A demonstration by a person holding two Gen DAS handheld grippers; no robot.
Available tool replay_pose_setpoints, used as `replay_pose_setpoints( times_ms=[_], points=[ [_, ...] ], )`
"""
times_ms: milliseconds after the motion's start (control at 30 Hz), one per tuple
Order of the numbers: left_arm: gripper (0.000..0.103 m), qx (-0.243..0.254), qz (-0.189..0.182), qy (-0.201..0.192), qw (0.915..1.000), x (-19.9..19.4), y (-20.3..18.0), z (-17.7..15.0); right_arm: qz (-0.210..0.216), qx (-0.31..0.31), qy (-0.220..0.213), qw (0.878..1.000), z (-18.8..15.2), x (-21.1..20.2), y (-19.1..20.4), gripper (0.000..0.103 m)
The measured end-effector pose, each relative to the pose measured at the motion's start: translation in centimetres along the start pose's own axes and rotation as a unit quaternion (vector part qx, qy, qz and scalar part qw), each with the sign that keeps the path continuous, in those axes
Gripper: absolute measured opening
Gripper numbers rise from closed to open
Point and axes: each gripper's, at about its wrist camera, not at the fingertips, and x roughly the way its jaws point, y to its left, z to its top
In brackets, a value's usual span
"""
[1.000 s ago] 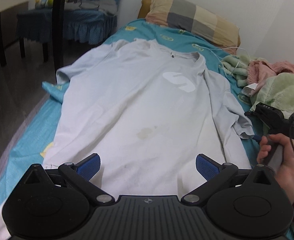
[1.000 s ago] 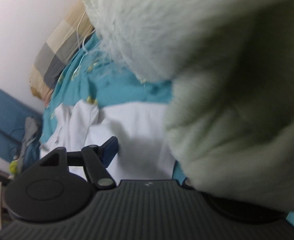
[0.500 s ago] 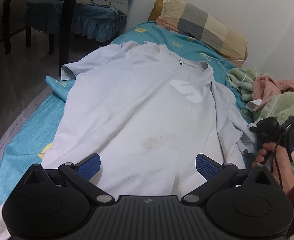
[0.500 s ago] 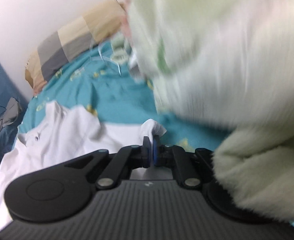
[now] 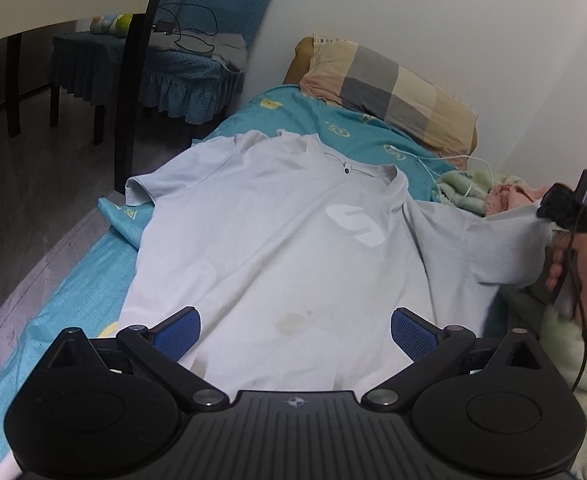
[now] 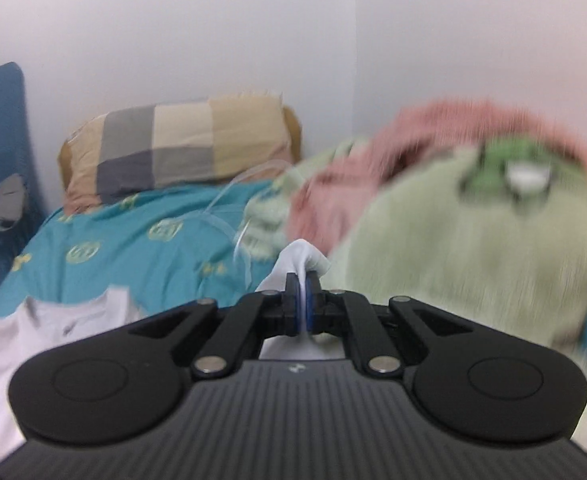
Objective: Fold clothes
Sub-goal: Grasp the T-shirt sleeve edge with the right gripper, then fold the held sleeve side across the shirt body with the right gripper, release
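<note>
We see a white T-shirt (image 5: 277, 248) spread face-up on a teal bedsheet (image 5: 73, 300), its long axis running from the hem, nearest the left wrist cam, up to the collar, which points toward the checked pillow (image 5: 389, 88) at the head of the bed, by the wall. A pale "S" logo (image 5: 355, 224) sits on the chest, w/ a faint yellowish stain (image 5: 291, 318) lower down the front. The left gripper (image 5: 295, 330) hovers over the hem end, its blue-padded fingers (image 5: 175, 330) spread wide apart w/ nothing between them. The left sleeve (image 5: 141, 188) lies flat near the bed's edge, beside the floor. On the opposite side, the right gripper (image 6: 302, 302) has its fingers pressed together on a bunch of the right sleeve (image 5: 505, 240), which we see lifted off the sheet and stretched outward, away from the shirt's body, across its long axis. The person's hand (image 5: 573, 264) grips that tool's handle at the right edge of the left cam view. Just beyond the raised sleeve lies a heap of green fleece (image 6: 473, 248) & pink fabric (image 6: 433, 136), blurred in the right cam view. A white cable (image 5: 445, 158) trails over the sheet between pillow and heap. A blue-skirted chair (image 5: 189, 76) stands on the floor past the bed.
</note>
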Motion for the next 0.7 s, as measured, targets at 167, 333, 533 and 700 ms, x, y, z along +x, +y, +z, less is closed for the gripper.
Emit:
replay_pose_setpoints(
  times_ms=[167, 333, 533, 700],
  points=[
    [0.102, -0.013, -0.007, 0.012, 0.9998, 0.3, 0.5, 0.3, -0.043, -0.012, -0.01, 0.999, 3.8, 1.5, -0.3, 0.005],
    [0.102, -0.017, -0.003, 0.009, 0.9998, 0.4, 1.1, 0.8, -0.033, -0.003, 0.014, 0.999, 3.9, 1.7, 1.9, 0.005],
    [0.102, -0.038, 0.016, 0.002, 0.9991, 0.4, 2.8, 1.4, 0.05, -0.003, 0.05, 0.997, 1.3, 0.8, 10.5, 0.005],
    [0.102, -0.056, 0.032, -0.002, 0.9979, 0.5, 4.2, 1.9, 0.112, -0.028, 0.088, 0.989, -2.4, 0.4, 18.2, 0.005]
  ],
)
